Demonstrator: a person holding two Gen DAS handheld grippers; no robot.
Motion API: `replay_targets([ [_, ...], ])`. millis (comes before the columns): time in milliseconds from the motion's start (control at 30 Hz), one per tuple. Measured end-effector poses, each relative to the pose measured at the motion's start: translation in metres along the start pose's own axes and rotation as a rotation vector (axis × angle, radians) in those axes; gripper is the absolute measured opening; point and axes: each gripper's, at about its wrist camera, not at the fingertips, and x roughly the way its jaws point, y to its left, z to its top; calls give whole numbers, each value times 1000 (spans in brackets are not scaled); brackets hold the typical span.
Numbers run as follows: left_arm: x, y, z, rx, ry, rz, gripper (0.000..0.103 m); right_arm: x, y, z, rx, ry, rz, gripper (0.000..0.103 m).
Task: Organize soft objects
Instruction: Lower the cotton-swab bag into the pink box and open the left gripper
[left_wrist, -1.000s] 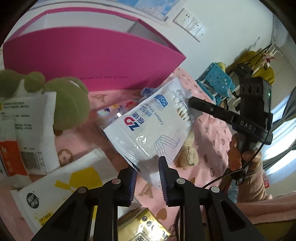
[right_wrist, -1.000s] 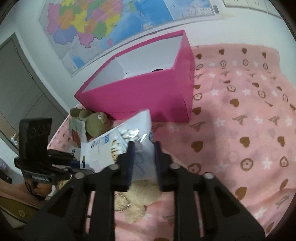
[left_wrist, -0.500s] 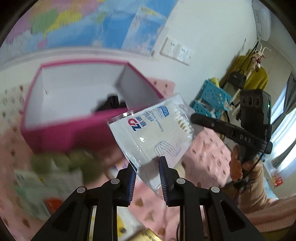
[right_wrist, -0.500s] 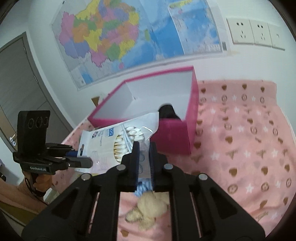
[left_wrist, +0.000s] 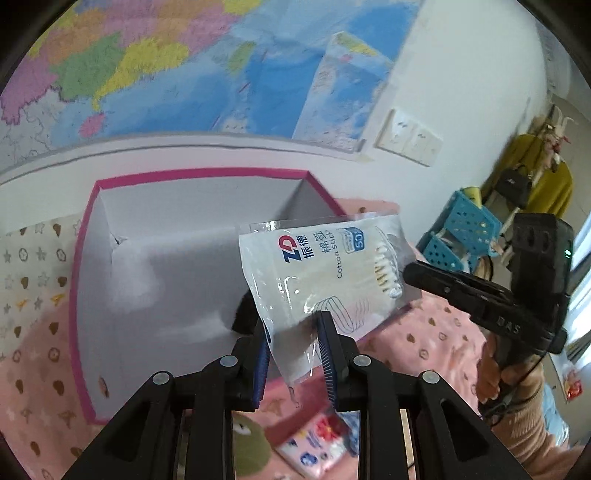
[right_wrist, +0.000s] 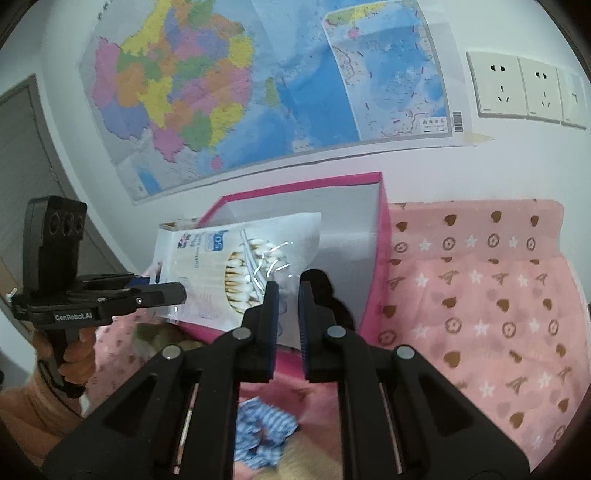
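Observation:
A clear-and-white bag of cotton swabs (left_wrist: 325, 273) hangs in the air over the open pink box (left_wrist: 88, 295). My left gripper (left_wrist: 293, 350) is shut on the bag's lower edge. My right gripper (right_wrist: 284, 314) is shut on its other end; the bag shows in the right wrist view (right_wrist: 240, 269) too. The box (right_wrist: 373, 295) has white inner walls and a dark object (right_wrist: 332, 295) inside. The right gripper's fingers (left_wrist: 436, 280) touch the bag's right side in the left wrist view.
Below me on the pink patterned cloth (right_wrist: 480, 295) lie a green plush toy (left_wrist: 247, 443), a small wipes pack (left_wrist: 317, 443), a blue striped cloth (right_wrist: 266, 428) and a beige plush (right_wrist: 310, 465). A map and wall sockets (right_wrist: 524, 88) are behind the box.
Both grippers have lifted the swab bag off the cloth and carried it up over the open box. The items on the cloth have dropped out of view.

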Motion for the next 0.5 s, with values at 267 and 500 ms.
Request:
replay_targets([
  [267, 29, 16, 3, -29, 57, 56, 29, 24, -7, 4, -9, 72, -96, 23],
  [500, 17, 26, -4, -41, 24, 112, 49, 12, -1, 2, -31, 37, -148, 35],
])
